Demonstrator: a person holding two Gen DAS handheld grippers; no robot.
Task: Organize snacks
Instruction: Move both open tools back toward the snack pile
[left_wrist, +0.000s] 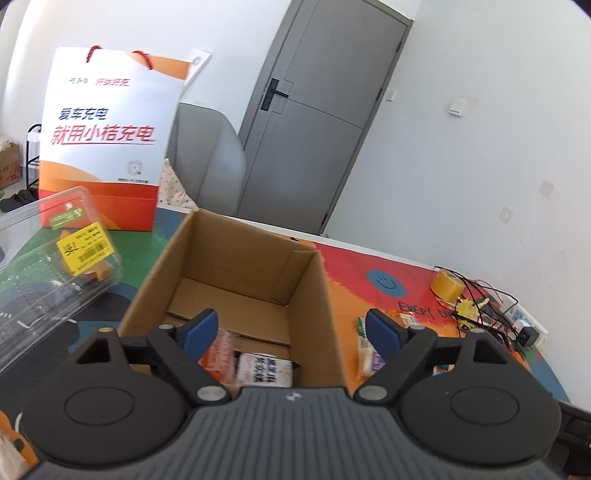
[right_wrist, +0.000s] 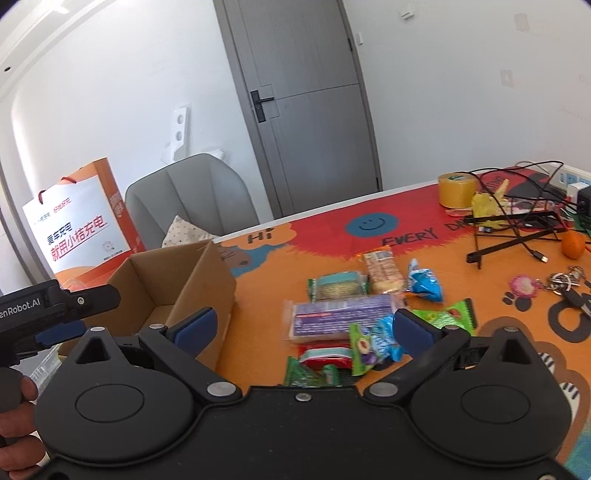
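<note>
While the cardboard box (left_wrist: 236, 280) at left holds two packets (left_wrist: 243, 363), the left gripper (left_wrist: 293, 326) hangs over it, spread wide and empty (likely just unloaded). Rightward, the right gripper (right_wrist: 303, 325), equally wide and empty, faces the loose snacks (right_wrist: 343, 317) on the table (right_wrist: 461, 306); next comes closing on one.

Paper bag (left_wrist: 107, 140): "爱车充电 就用小桔充电". Table mat (right_wrist: 332, 236): "Hi", "EVERY DA…". Left gripper (right_wrist: 59, 314): "…enRobot.AI".
</note>
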